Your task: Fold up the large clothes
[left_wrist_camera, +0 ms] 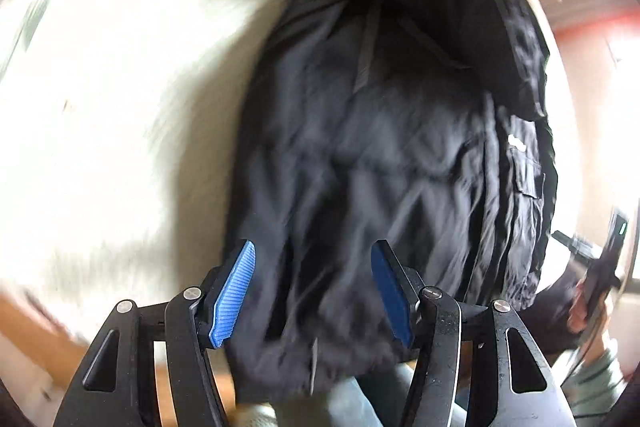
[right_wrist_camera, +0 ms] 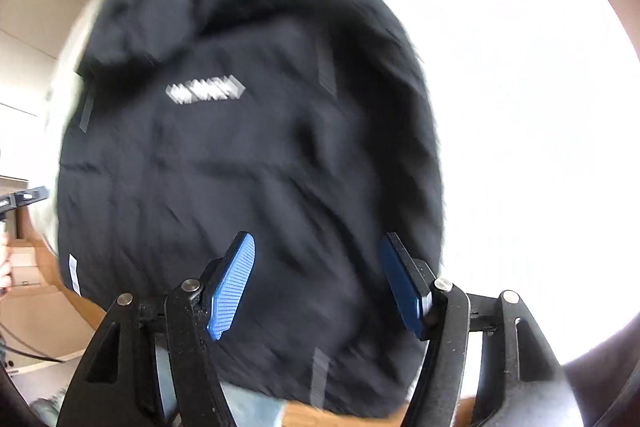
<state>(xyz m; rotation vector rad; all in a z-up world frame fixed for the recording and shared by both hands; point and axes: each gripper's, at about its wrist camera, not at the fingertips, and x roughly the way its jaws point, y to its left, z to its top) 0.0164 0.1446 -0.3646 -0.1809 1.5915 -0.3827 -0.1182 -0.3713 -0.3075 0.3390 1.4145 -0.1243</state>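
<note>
A large black hooded jacket [left_wrist_camera: 380, 147] lies on a white table [left_wrist_camera: 100, 107], its hood at the far end. In the right wrist view the jacket [right_wrist_camera: 240, 167] shows a white logo [right_wrist_camera: 205, 91] on its back. My left gripper [left_wrist_camera: 314, 291] is open above the jacket's near hem, holding nothing. My right gripper [right_wrist_camera: 316, 283] is open above the jacket's lower part, holding nothing. Both views are motion-blurred. The right gripper [left_wrist_camera: 592, 259] shows at the right edge of the left wrist view, and the left gripper [right_wrist_camera: 24, 197] at the left edge of the right wrist view.
The white table [right_wrist_camera: 520, 147] extends to the right of the jacket. A wooden floor [left_wrist_camera: 24, 319] and cardboard boxes [right_wrist_camera: 36, 303] lie beyond the table's near edge. A white care label [right_wrist_camera: 74, 273] hangs at the jacket's left hem.
</note>
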